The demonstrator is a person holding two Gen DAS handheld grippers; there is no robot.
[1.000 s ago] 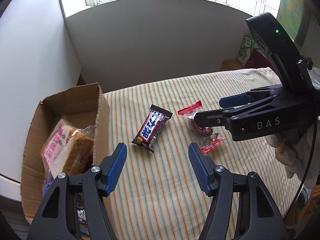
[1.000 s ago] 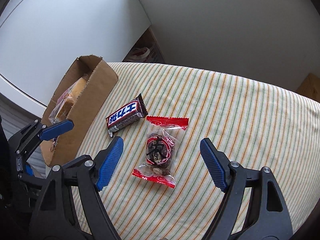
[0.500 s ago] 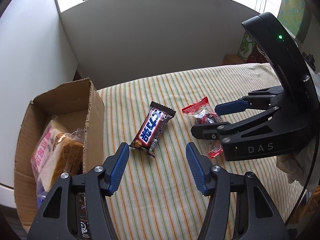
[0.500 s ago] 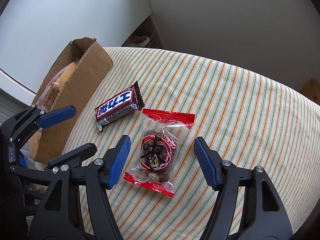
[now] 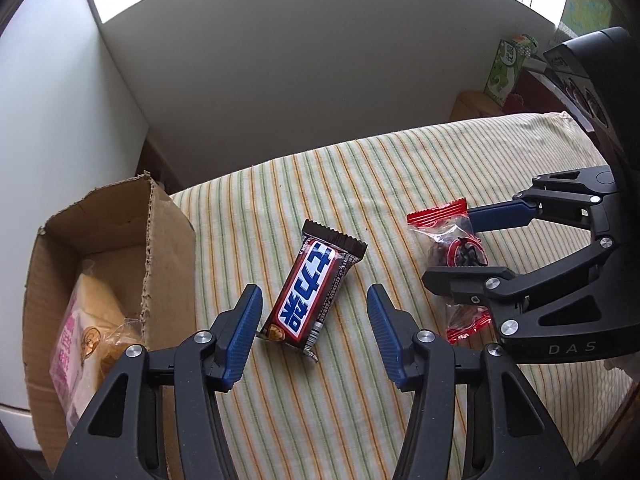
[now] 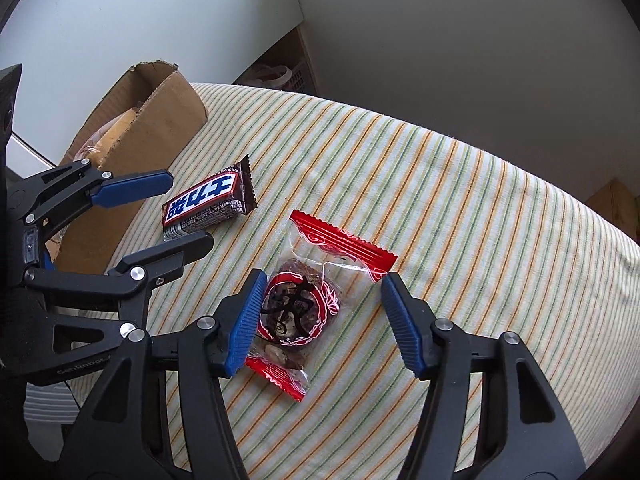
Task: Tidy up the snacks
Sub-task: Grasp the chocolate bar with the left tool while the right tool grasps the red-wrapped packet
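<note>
A brown chocolate bar [image 5: 316, 284] with a blue and white label lies on the striped tablecloth [image 5: 360, 184]. My left gripper [image 5: 312, 304] hovers low over its near end. Its jaws straddle the bar and are closing, with the pads clear of it. To the bar's right lies a clear candy pouch [image 6: 300, 312] with red ends. My right gripper [image 6: 324, 280] straddles the pouch with its jaws closing; the right pad stands apart from the wrapper. The bar [image 6: 208, 204], the left gripper [image 6: 190, 210], the pouch [image 5: 456, 252] and the right gripper [image 5: 450, 248] each show in the other view.
An open cardboard box [image 5: 168, 240] stands at the table's left edge, holding a wrapped bread packet [image 5: 88, 328]. The box [image 6: 160, 120] sits just left of the bar. A green carton [image 5: 508, 68] stands beyond the table's far right. White walls close in behind.
My left gripper has moved forward and down onto the chocolate bar, jaws narrowing. The right gripper's jaws have narrowed around the candy pouch, and it has barely shifted.
</note>
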